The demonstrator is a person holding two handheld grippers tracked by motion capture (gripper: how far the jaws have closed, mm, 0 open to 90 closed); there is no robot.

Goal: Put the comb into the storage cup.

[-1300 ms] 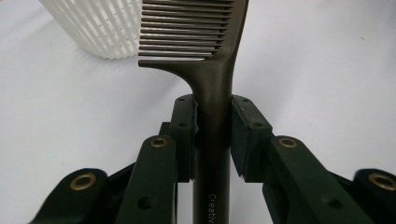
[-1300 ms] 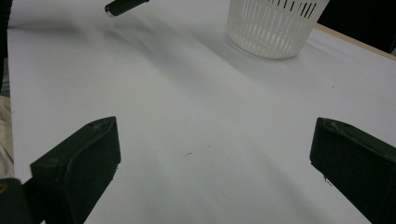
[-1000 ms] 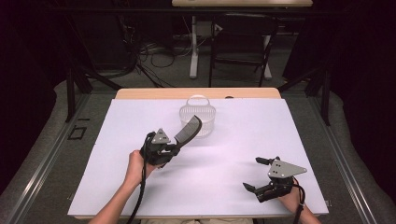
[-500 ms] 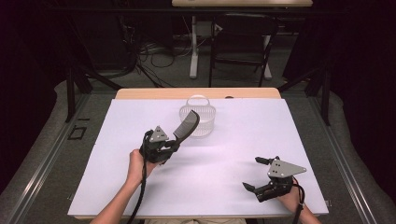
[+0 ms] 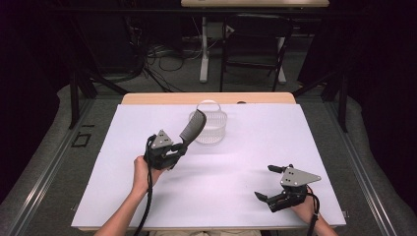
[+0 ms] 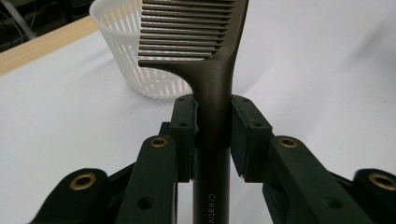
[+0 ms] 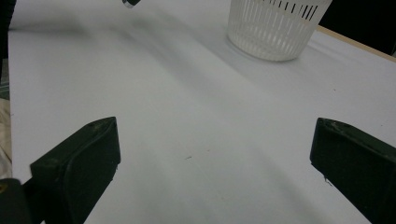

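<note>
L tongs (image 6: 214,135) seen clenched on comb (image 6: 212,93) handle in left gripper view; R tongs (image 5: 268,183) seen released over counter (image 5: 236,162) in high view.

comb (image 6: 205,56) top cut off, basket (image 6: 135,51) partly hidden

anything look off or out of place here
Nothing stands out. The left gripper holds the dark comb squarely by its handle near the upright white basket; the right gripper rests open on the table.
</note>
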